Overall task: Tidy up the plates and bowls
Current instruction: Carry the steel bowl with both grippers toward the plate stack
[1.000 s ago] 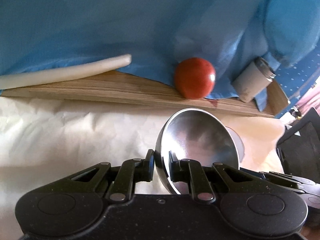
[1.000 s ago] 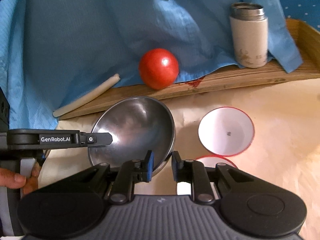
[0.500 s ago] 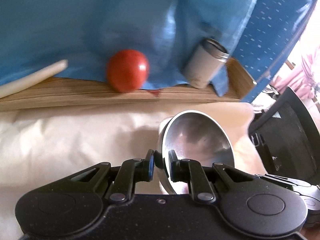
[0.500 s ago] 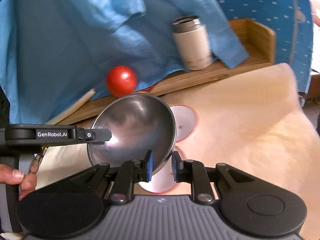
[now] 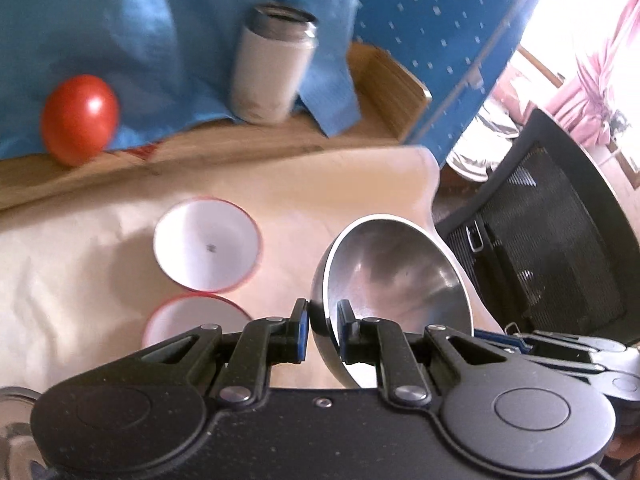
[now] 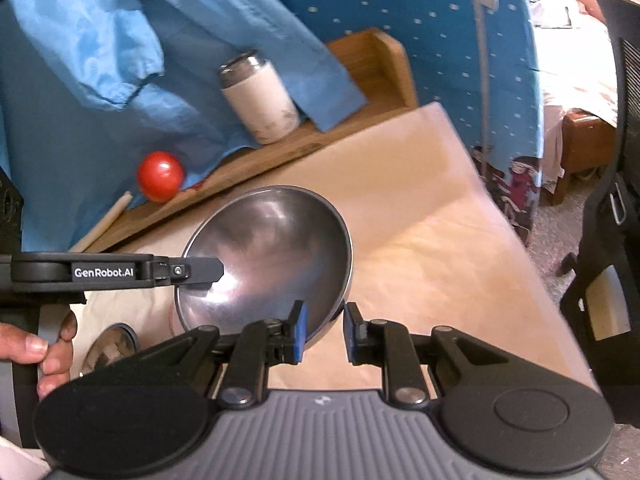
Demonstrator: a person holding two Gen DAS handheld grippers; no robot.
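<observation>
A steel bowl (image 5: 396, 280) hangs tilted above the paper-covered table, held from two sides. My left gripper (image 5: 324, 332) is shut on its near rim. In the right wrist view the same steel bowl (image 6: 268, 256) has its right wall between the pads of my right gripper (image 6: 324, 330), which is shut on it. The left gripper (image 6: 208, 276) reaches in from the left onto the rim, with a person's hand (image 6: 40, 352) behind it. Two white bowls with red rims, one (image 5: 208, 246) farther and one (image 5: 192, 320) nearer, sit on the table left of the steel bowl.
A red ball-like fruit (image 5: 80, 120) and a white metal-topped tumbler (image 5: 272, 76) stand on the wooden ledge (image 5: 200, 152) under blue cloth. A black mesh chair (image 5: 540, 240) stands past the table's right edge. A round glass item (image 6: 112, 344) lies at the lower left.
Both grippers have carried the steel bowl to the right across the table. The fruit and tumbler have slid left in view, and the white bowls, table corner and chair have appeared.
</observation>
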